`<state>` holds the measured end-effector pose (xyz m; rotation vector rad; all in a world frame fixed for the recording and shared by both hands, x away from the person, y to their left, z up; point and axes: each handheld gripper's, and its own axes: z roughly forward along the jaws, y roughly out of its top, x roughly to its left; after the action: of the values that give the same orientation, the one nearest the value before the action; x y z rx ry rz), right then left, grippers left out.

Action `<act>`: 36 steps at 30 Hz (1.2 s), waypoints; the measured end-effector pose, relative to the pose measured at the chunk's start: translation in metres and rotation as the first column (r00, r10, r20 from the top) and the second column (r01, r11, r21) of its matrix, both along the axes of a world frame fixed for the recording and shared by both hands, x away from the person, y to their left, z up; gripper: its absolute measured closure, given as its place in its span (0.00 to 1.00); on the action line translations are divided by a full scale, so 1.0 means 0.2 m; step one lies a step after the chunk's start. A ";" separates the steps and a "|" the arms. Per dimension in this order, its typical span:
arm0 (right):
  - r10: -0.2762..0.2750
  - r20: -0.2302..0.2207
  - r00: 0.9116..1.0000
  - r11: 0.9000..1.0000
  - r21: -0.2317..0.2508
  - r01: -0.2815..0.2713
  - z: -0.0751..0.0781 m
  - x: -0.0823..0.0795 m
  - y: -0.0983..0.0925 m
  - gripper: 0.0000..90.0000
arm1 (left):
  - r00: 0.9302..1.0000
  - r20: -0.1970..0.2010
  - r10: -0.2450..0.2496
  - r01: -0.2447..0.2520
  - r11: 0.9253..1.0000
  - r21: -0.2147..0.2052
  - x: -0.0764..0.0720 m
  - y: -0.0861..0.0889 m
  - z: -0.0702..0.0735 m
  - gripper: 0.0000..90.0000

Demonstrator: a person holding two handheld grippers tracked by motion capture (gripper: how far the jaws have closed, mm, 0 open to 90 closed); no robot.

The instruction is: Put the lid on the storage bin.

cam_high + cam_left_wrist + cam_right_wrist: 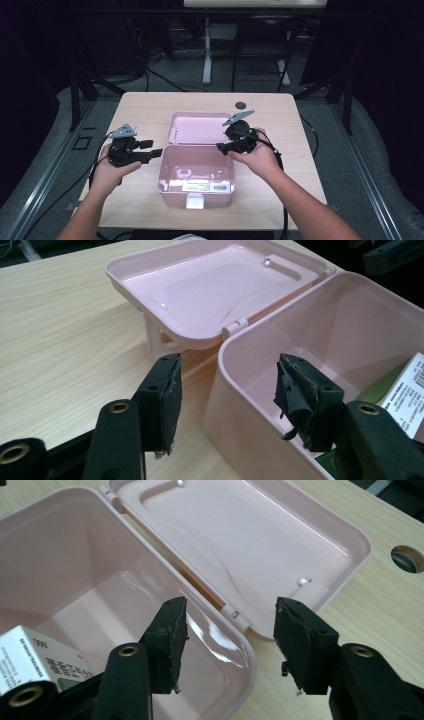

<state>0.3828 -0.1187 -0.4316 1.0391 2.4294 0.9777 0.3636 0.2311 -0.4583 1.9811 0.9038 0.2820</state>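
A pale wood-grain surface [145, 110] carries an open pink storage box [196, 176] at its centre, the hinged lid [197, 127] lying flat at twelve o'clock; a round cable hole [241, 105] sits toward one o'clock.

A white carton [37, 662] lying inside the pink box [235, 645] carries rows of small dark print and, near one corner, three small characters that could be digits, too blurred to make out. In the left gripper view its side [406, 395] shows more lines of fine print, none legible. From above, its label [205, 186] bears print too small to read.
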 end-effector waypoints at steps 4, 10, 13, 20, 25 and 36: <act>-0.019 0.019 1.000 0.999 0.027 0.018 -0.02 0.02 -0.04 0.52 | 1.000 0.010 -0.004 0.004 1.000 -0.002 0.00 -0.01 0.00 0.49; -0.061 0.023 0.998 0.997 0.050 0.060 -0.06 0.04 -0.10 0.53 | 1.000 -0.007 -0.012 0.013 1.000 0.009 0.00 -0.01 0.00 0.50; -0.073 0.036 0.997 0.996 0.056 0.071 -0.07 0.05 -0.12 0.56 | 1.000 -0.004 -0.014 0.014 1.000 0.016 0.00 -0.02 -0.01 0.51; -0.112 0.060 0.992 0.990 0.097 0.106 -0.08 0.08 -0.15 0.56 | 1.000 -0.008 -0.008 0.008 1.000 0.006 0.00 -0.02 -0.02 0.54; -0.154 0.052 0.987 0.983 0.112 0.148 -0.09 0.12 -0.17 0.58 | 1.000 -0.009 0.002 -0.002 1.000 0.017 0.00 -0.03 -0.03 0.56; -0.215 0.045 0.976 0.966 0.158 0.205 -0.11 0.19 -0.20 0.60 | 1.000 -0.002 -0.016 0.016 0.999 0.028 -0.01 -0.05 -0.04 0.69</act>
<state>0.4210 -0.1581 -0.4527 1.2686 2.1682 1.1170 0.3616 0.2221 -0.4662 2.0138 0.8890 0.2851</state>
